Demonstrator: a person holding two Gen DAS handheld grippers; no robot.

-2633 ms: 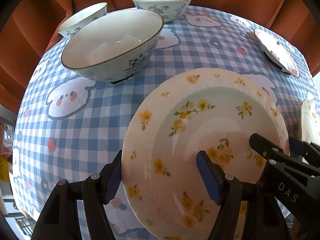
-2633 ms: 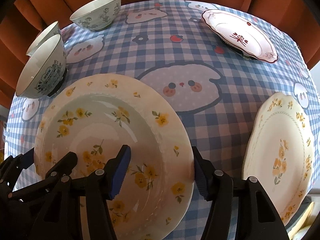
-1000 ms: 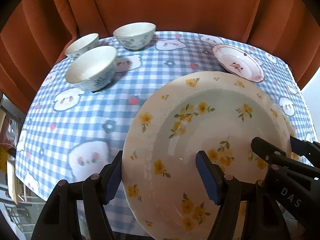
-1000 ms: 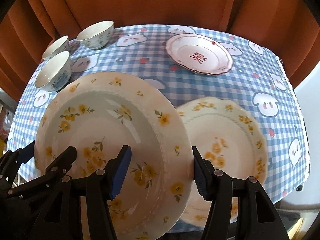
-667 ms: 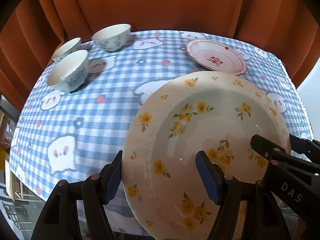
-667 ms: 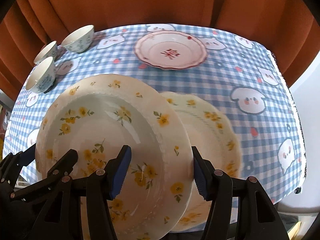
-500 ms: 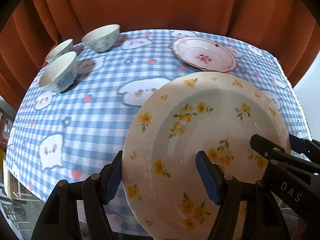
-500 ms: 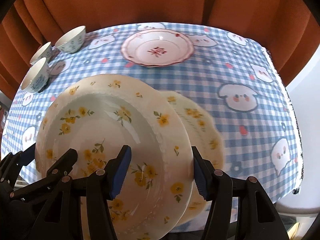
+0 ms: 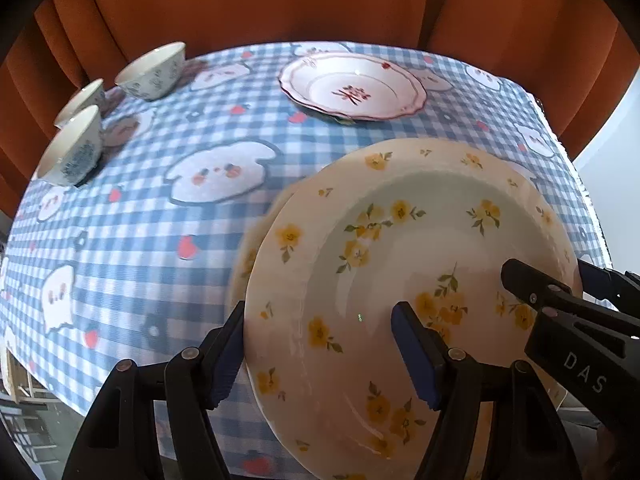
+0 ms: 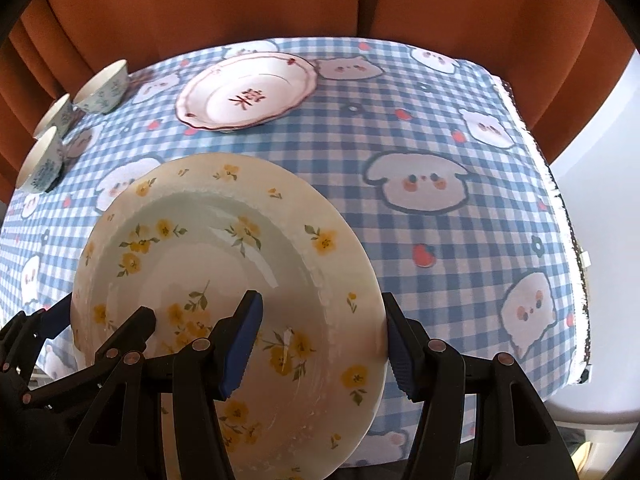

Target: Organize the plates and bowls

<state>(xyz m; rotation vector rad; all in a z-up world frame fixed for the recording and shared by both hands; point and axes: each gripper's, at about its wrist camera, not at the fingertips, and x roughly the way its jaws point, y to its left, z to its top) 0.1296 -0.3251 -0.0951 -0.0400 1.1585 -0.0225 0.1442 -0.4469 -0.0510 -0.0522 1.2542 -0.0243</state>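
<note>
You get bright, soft daylight from the right; glare streaks the yellow-flowered plate. Fisheye bends the worktop edges, corners go black, slight motion blur.

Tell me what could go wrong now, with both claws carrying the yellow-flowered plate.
1. The left claw and right claw pinch only the rim of the yellow-flowered plate; uneven motion could let it slip.
2. The matching plate underneath is mostly hidden, so lowering off-centre might chip either rim.
</note>
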